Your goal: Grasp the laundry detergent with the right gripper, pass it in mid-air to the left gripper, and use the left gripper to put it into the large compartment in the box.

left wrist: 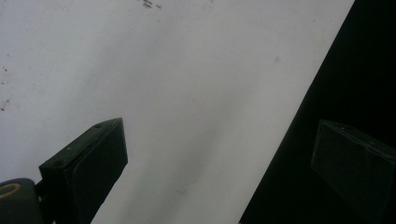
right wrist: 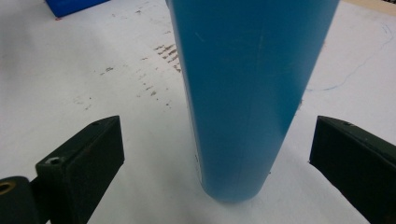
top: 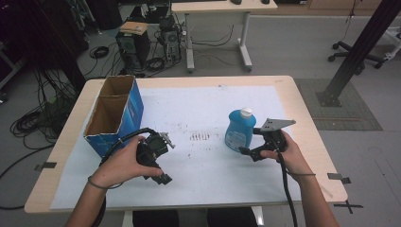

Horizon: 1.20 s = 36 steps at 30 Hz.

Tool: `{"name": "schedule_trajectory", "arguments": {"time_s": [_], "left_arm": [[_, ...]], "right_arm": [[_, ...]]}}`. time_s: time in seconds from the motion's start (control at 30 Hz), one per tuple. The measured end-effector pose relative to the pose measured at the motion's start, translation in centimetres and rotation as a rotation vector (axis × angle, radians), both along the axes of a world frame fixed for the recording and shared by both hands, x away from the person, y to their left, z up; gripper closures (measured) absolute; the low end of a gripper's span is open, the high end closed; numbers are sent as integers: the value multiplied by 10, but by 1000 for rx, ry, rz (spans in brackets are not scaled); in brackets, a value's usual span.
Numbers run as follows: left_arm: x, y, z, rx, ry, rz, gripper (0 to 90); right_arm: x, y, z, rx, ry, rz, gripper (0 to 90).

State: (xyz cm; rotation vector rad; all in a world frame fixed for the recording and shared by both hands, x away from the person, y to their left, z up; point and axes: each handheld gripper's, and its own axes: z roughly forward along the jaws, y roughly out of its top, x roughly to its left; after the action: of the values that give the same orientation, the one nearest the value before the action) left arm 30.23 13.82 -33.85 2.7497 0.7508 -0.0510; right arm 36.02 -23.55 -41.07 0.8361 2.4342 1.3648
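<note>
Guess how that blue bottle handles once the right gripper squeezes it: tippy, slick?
The blue bottle stands upright, tall over a narrow base, so a push high up probably tips it. Its wall looks smooth and glossy, so it may slip between the open jaws of the right gripper. It is likely plastic and might flex slightly.

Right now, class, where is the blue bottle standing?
In the high view the blue bottle stands upright on the table's right half, between the open jaws of the right gripper, apart from the blue cardboard box.
</note>
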Motion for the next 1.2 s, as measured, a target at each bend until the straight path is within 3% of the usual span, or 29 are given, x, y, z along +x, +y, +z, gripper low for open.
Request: {"name": "schedule_trajectory", "arguments": {"time_s": [0.33,0.77,1.2], "left_arm": [[-1,2,1,-2,-2,6,39],[-3,3,3,3,-4,6,39],[-4,4,3,5,-1,4,39]], "right_arm": [[3,3,-1,22,-17,-5,25],[8,7,-8,84,-61,-13,28],[9,12,-15,95,-72,-16,27]]}}
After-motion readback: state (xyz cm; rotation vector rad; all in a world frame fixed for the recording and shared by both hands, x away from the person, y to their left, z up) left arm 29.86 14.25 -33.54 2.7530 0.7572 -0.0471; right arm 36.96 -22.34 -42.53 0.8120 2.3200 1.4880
